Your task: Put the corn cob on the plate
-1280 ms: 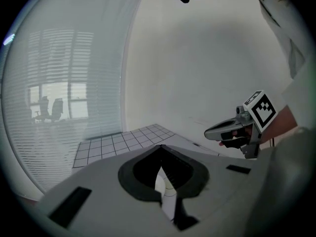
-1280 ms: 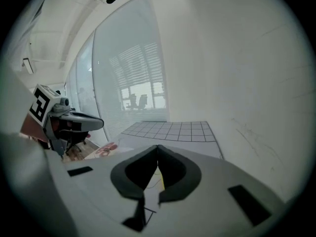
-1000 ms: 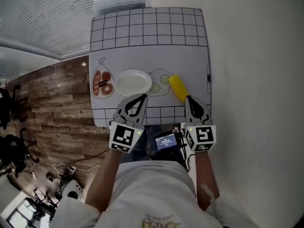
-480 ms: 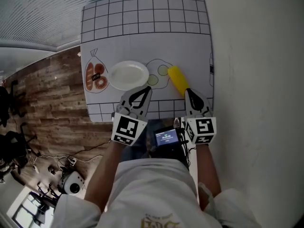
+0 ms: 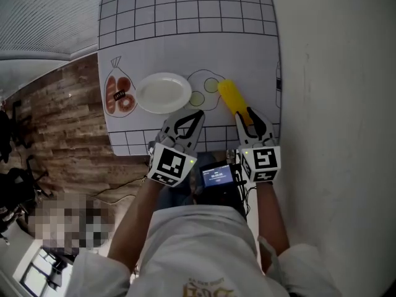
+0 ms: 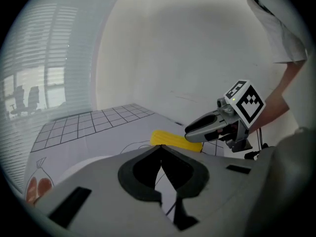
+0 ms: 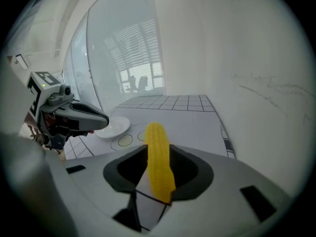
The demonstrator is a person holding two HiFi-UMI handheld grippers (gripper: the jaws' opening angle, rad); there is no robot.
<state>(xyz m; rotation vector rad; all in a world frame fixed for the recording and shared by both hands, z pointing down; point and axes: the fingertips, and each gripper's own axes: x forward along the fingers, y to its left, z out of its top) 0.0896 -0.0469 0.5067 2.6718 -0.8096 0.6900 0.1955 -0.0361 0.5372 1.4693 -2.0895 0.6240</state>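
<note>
A yellow corn cob lies on the white gridded mat, right of the white plate and apart from it. My right gripper sits over the cob's near end. Its jaws are opening, the cob runs between them with a gap on each side, and the pads do not press it. My left gripper hovers just near of the plate's right edge, its tips together on nothing. From the left gripper view the cob and right gripper show ahead to the right.
The mat carries a drawn bag of food left of the plate and drawn outlines with green circles beside the cob. A white wall runs close along the right. Wooden floor lies left. A small screen sits at the person's waist.
Both grippers have sunk toward the table and moved forward. The right one, earlier shut just short of the cob, now has its jaws parted around the cob's near end.
</note>
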